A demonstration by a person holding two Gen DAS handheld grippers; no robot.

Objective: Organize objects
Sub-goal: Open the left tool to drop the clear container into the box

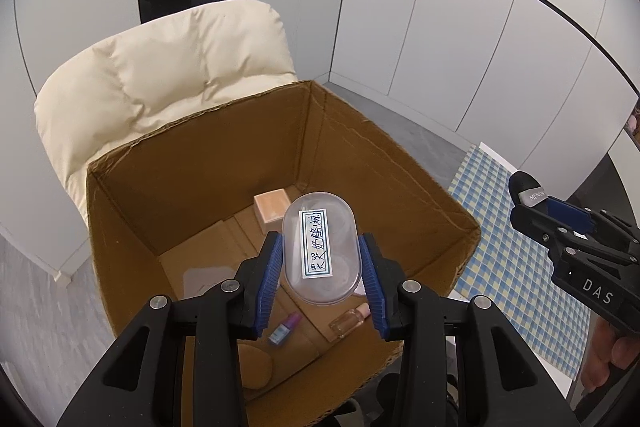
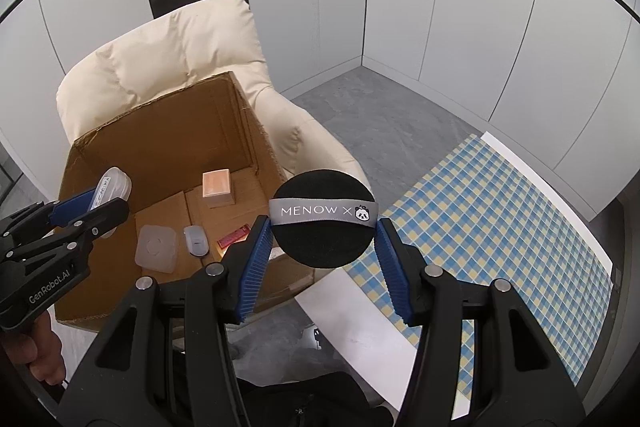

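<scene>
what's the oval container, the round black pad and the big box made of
Oval container: clear glossy plastic, probably; contents show through.
Round black pad: soft matte foam or velour, likely, with a satin grey ribbon.
Big box: brown corrugated cardboard, with torn raw edges.

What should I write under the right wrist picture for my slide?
Right gripper holding a round black powder puff beside an open brown cardboard box.
</scene>
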